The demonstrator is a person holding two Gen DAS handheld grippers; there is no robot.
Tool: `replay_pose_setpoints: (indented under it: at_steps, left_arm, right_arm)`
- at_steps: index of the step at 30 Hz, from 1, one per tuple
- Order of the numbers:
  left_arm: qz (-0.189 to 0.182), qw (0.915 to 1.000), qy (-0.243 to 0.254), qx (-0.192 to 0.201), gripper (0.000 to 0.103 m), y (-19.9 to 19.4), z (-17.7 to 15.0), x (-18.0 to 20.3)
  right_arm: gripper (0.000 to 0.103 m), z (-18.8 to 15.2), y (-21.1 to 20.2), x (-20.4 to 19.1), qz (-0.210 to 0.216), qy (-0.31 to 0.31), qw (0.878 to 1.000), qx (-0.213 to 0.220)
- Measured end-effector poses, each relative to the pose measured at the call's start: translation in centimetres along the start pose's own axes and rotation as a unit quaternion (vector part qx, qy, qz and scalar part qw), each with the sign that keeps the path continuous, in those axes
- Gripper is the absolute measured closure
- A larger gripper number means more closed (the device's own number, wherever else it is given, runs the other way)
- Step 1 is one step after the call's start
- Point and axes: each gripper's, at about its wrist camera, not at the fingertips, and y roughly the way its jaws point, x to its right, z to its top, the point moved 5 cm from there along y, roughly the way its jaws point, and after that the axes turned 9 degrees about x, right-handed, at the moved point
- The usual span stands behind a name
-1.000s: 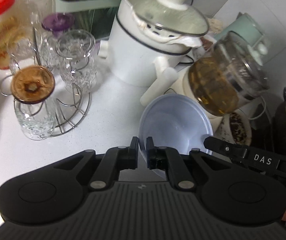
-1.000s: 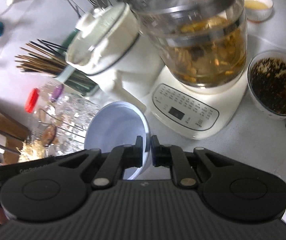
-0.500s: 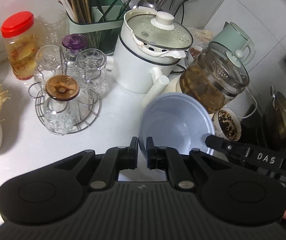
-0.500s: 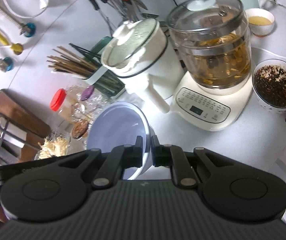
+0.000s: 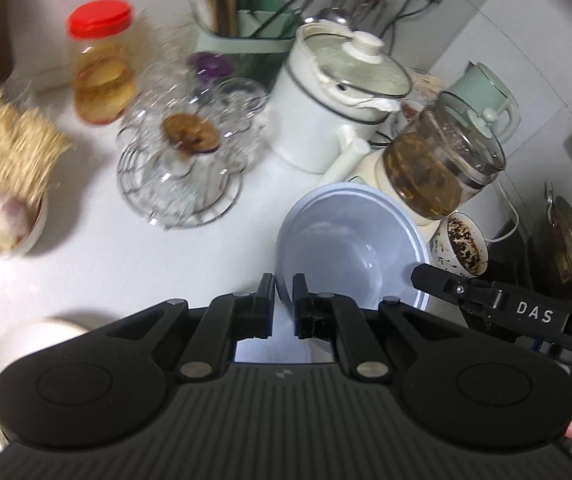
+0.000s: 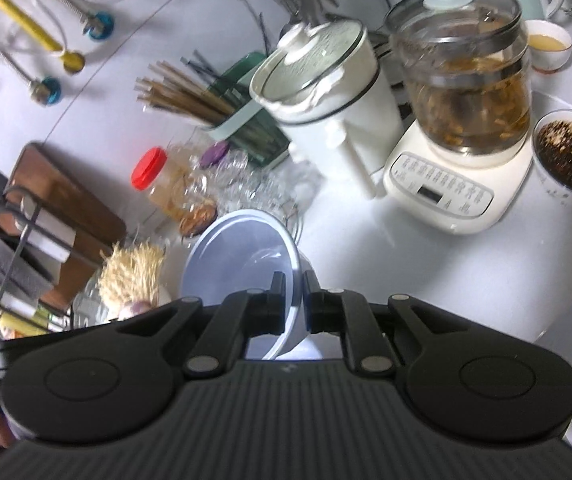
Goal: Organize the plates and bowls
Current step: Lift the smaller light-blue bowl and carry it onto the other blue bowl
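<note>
Left wrist view: mid-carry by the look of it, with the left gripper (image 5: 284,306) clamped on the near rim of the pale blue bowl (image 5: 349,248), lower centre of the frame, held clear of the white counter (image 5: 134,264). Jaws drawn close together, rim pinched between the pads. At lower right, the right gripper (image 5: 419,274) reaching in as a black arm marked DAS, its tip at the opposite rim. Bowl smooth, glossy, empty and apparently clean, with a broad flared lip and a deep rounded well, tilted slightly away from the camera. Just behind it the glass kettle (image 5: 441,168) on its cream base and a small cup of dark leaves (image 5: 463,250); the wire rack of glasses (image 5: 182,168) at centre left, blurred. Part of a white dish (image 5: 26,344) at lower left, possibly a stacking spot, though hard to tell. Right wrist view: same bowl (image 6: 242,264) at lower centre, seen edge-on and tipped steeply, rim gripped between the closed-in jaws of the right gripper (image 6: 293,304). White pot (image 6: 325,112) and kettle base (image 6: 453,192) in the upper right. Next move, probably: keeping both grips level and matched while travelling, steering wide of the glassware, and lowering onto a free patch or matching stack before easing off.
</note>
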Motion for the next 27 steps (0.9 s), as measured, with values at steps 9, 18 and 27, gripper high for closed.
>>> replay_pose_setpoints:
  at_steps: [9,18,27]
  left_arm:
    - [0.029,0.9974,-0.062,-0.023,0.094,-1.2,-3.7,-4.1]
    - [0.061,0.9944,-0.079,-0.032,0.094,0.0,-5.4,-6.4]
    - [0.053,0.9957,-0.053,-0.054,0.094,2.3,-6.1,-6.1]
  right_arm:
    - [0.091,-3.3,1.5,-2.5,0.012,-0.038,0.998,-0.044]
    - [0.091,-6.3,4.0,-3.0,-0.007,-0.063,0.994,-0.088]
    - [0.09,-7.3,4.8,-1.7,-0.034,-0.064,0.994,-0.081]
